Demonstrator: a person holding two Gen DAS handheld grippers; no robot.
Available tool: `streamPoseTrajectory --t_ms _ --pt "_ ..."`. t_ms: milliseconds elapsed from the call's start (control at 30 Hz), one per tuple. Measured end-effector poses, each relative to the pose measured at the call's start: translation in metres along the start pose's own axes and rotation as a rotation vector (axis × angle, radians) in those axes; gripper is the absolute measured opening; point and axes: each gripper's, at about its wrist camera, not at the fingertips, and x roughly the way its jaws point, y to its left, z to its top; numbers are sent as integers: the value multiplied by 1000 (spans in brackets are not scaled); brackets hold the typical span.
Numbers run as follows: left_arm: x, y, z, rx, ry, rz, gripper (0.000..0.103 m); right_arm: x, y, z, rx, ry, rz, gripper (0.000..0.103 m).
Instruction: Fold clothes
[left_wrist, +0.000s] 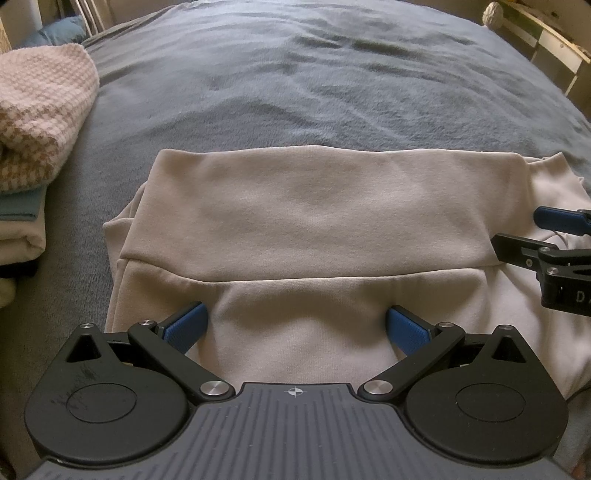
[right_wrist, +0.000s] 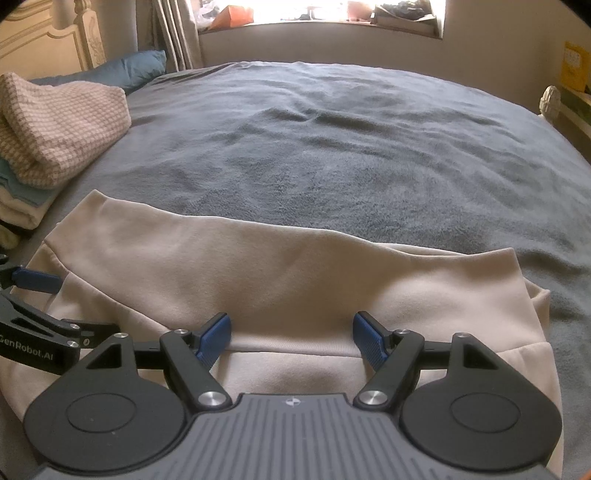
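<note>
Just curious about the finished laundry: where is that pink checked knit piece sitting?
The pink checked knit tops a stack of folded clothes at the left edge of both views, on the grey bed cover, left of the beige garment.

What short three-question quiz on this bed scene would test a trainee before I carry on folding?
1. True or false: both grippers stand open over the beige garment.
2. What lies on top of the pile of clothes at the left? A) a checked knit piece B) a black jacket C) a red towel
3. Fill in: the garment lies on a grey ____.

Key:
1. True: the left gripper and the right gripper both have their fingers spread.
2. A: the checked knit piece.
3. blanket.
</note>
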Motion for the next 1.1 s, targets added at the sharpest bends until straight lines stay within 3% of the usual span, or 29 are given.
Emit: streamPoseTrajectory --t_ms 567,767,967,1100 --pt "-3 0 -2 -11 -24 2 103 1 -1 0 5 6 0 76" --pt "-12 0 -2 -36 -54 -38 103 2 -1 0 6 6 1 76" --pt "-20 -16 -4 44 -119 -48 103 2 -1 0 7 5 3 76" --pt "-13 -19 -5 60 -104 -37 103 1 -2 -1 8 1 6 76"
